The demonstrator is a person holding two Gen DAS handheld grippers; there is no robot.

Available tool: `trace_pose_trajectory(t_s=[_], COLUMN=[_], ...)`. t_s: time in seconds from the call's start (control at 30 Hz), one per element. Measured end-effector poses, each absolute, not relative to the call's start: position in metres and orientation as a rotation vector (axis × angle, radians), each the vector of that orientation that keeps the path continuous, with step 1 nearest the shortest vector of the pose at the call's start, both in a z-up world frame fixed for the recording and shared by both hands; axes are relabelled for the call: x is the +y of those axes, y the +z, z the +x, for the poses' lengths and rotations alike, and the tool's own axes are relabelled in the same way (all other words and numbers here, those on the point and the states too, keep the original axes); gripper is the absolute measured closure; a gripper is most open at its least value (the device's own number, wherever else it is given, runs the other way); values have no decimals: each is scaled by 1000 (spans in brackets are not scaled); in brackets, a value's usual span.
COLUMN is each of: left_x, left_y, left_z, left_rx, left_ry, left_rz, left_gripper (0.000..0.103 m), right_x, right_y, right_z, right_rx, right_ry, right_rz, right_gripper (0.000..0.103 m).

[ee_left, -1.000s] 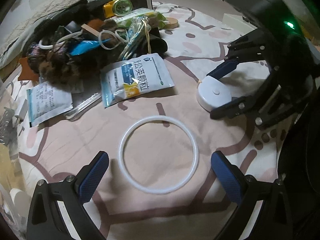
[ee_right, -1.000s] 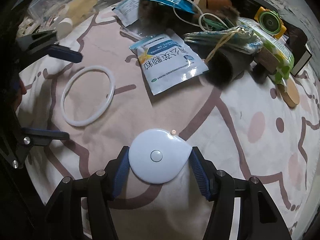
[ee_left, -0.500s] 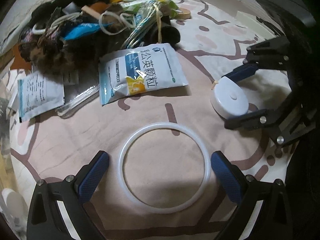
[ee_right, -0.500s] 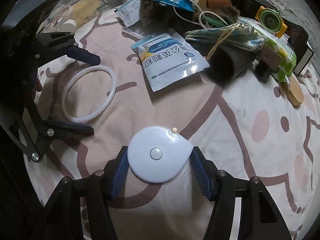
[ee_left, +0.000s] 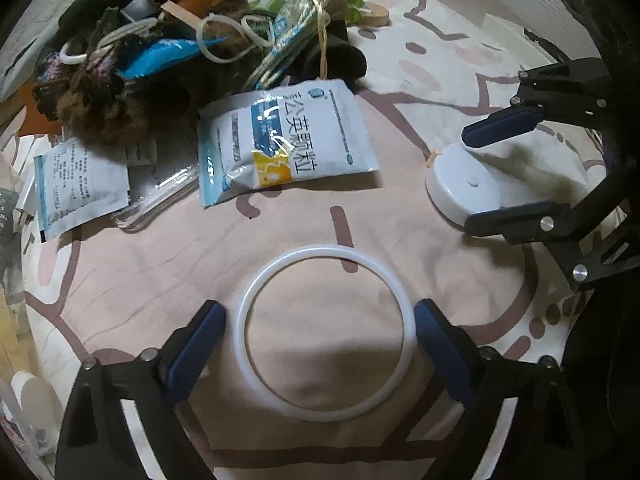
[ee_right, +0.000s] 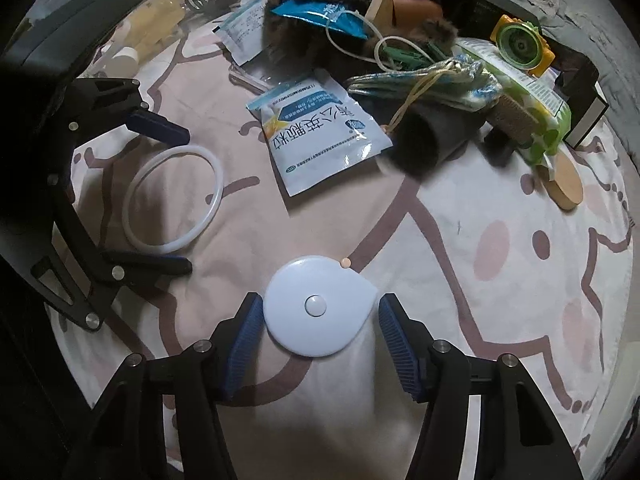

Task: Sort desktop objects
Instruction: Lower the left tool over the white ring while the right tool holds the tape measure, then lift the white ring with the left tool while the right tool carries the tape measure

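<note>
Surface: a pink and cream cloth [ee_left: 312, 236] printed with brown cartoon outlines, dimly lit, covering the whole work area.

Near, left wrist view: the left gripper [ee_left: 320, 330], jaws spread wide, straddles a white ring [ee_left: 325, 332] lying flat on the cloth. Each blue pad stands just outside the ring's rim; whether the pads touch it cannot be told. The ring also shows in the right wrist view [ee_right: 173, 198], between the same two fingers.

Near, right wrist view: the right gripper [ee_right: 320, 320], jaws parted, brackets a white round tape measure [ee_right: 318, 310] resting on the cloth. The left pad sits at its edge; a narrow gap shows at the right pad. A small orange pull tab [ee_right: 345, 263] projects from the far rim of the case. The left wrist view places this case [ee_left: 464, 186] to the right of the ring, well apart from it.

Middle: a white and blue medicine sachet [ee_left: 284, 144] with printed characters, lying flat beyond the ring. To its left, a smaller white sachet [ee_left: 78, 188] and a clear plastic sleeve [ee_left: 160, 196].

Far: a heaped pile [ee_left: 192, 40] containing brown fur items, white cords, a blue wrapper, a yellow and green toy camera [ee_right: 520, 46], a green-spotted packet [ee_right: 524, 100] and a round wooden disc [ee_right: 566, 190] at its right end.
</note>
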State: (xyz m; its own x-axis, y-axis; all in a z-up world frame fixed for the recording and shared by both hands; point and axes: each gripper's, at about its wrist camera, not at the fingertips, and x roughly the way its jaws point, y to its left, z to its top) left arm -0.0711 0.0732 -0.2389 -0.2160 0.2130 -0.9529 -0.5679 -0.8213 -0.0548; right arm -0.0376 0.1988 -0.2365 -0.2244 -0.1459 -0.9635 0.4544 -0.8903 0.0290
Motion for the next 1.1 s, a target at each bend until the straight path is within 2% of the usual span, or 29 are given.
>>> trace_pose_trajectory(t_s=[0.17,0.33,0.4,0.5,0.67,0.73,0.8,0.83,1.1], left_x=[64,59,59,55,51,48,45,43,22], left_y=[-229,-227,-229,-237,-236,-235,-233,-230,-209], left_z=[-74,-78,-70,-53,-56,-58,-62,-64,-77], left_rx=[374,389,413,444,450,443,429,423,351], left_ry=[2083,2077,2071,2059,2057,2062,2062,2064,2098], left_rz=[-1546,-1540,-1541,-1545,-1547,-1551,-1555,-1552,-1516], left_gripper=[19,19,16,11,9,10,13,18,18], right_x=[196,194,188,203,210,208,205,204,200], right_y=[-231,-231,-239,-241,-245,-246,-245,-245,-234], right_z=[-27,-27,-29,-25,-22,-23,-22,-22,-20], right_rx=[366,329,327,300,279,286,295,300,322], right_ry=[-2178,-2157,-2166,-2161,-2158,-2165,-2163,-2161,-2196], right_rz=[1644,1646,1662,1699,1720,1711,1701,1699,1669], right_gripper=[46,46,45,34,33,34,43,44,44])
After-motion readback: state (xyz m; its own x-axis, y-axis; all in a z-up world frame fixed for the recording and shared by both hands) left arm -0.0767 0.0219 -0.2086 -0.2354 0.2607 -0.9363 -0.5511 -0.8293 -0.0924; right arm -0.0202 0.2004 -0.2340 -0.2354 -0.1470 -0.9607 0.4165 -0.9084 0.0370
